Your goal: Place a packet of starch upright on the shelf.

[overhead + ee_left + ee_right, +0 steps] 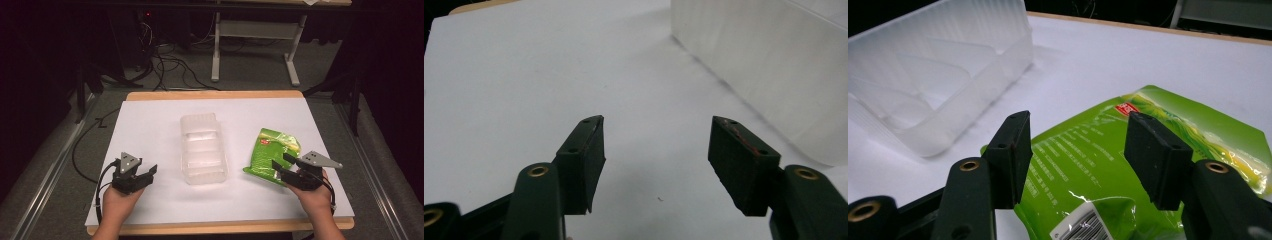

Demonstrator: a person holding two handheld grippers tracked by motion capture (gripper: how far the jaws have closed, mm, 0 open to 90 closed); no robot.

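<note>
- A white sheet covers the wooden table (pixel 215 95), smooth and matte.
- A clear ribbed plastic tray (pixel 202 148), long and divided into compartments, lies at the middle.
- A glossy green snack bag (pixel 272 152), flat and crinkled, with a barcode label, lies to the tray's right.
- The left gripper (pixel 148 174) rests near the tray's left side, jaws spread, nothing between them.
- The right gripper (pixel 280 167) hovers over the bag's near end, jaws spread apart above the film, not gripping.

room dim, dark surround | table (pixel 150 125) brightly lit from above | soft shadows | close views slightly soft
</note>
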